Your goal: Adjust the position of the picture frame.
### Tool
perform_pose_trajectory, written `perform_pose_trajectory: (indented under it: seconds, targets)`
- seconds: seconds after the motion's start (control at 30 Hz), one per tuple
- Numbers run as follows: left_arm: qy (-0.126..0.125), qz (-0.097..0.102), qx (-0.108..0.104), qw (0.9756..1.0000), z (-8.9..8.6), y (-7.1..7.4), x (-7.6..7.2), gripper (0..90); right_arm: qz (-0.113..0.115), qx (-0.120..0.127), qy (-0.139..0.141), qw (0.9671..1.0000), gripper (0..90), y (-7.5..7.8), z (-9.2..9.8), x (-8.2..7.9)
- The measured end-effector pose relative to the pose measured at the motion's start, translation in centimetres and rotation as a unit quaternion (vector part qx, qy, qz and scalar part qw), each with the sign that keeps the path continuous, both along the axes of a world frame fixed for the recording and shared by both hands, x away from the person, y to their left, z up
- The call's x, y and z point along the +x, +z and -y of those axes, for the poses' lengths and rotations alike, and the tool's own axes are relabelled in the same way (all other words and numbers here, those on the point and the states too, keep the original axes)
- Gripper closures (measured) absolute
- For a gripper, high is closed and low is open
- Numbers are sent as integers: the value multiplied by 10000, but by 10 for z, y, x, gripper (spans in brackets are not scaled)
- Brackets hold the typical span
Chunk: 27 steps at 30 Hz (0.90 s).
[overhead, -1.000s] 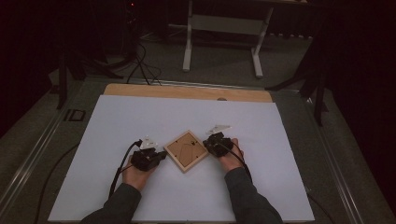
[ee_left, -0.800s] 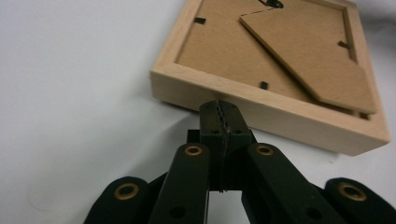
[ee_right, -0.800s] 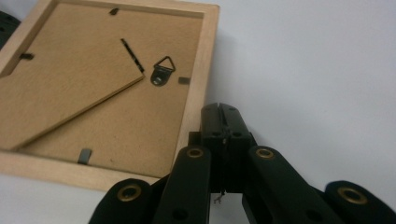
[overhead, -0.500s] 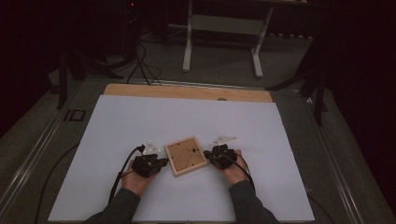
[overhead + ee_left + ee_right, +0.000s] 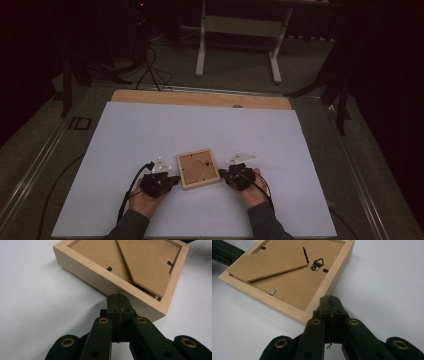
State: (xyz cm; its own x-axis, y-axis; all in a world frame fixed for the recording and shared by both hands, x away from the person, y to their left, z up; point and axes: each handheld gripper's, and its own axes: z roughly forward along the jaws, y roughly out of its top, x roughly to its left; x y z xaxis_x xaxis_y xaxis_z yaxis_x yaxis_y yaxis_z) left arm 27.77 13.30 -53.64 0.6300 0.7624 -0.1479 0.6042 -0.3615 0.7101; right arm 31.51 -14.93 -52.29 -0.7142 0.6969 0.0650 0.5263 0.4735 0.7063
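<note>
Frame, a small square pale-wood picture frame [image 5: 198, 168] lying back-up on the white table sheet [image 5: 150, 130], flanked by my left gripper [image 5: 118, 298] and right gripper [image 5: 329, 300], jaws pressed together and empty at its sides; I judge it light, rigid, possibly glazed, best pinched across a wooden rail.

We hold our left gripper [image 5: 170, 181] low with its jaws pressed together, tips pointing right. Our right gripper [image 5: 223, 174] mirrors it, jaws closed too, tips pointing left. Both forearms enter from below, hands wrapped around the grips.
</note>
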Motion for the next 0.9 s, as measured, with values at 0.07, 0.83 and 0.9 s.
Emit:
perform_pose_trajectory:
  seconds: [0.07, 0.83, 0.9]
  targets:
    - [23, 13, 37, 10000, 1, 0, -1, 896, 5, 3, -19, 10000, 897, 0, 0, -1]
    - [514, 174, 39, 9985, 0, -2, 12, 900, 219, -54, -202, 9995, 898, -4, -11, 3]
    - [591, 154, -25, 9981, -1, -3, 14, 900, 209, -67, -231, 9995, 899, -4, -12, 4]
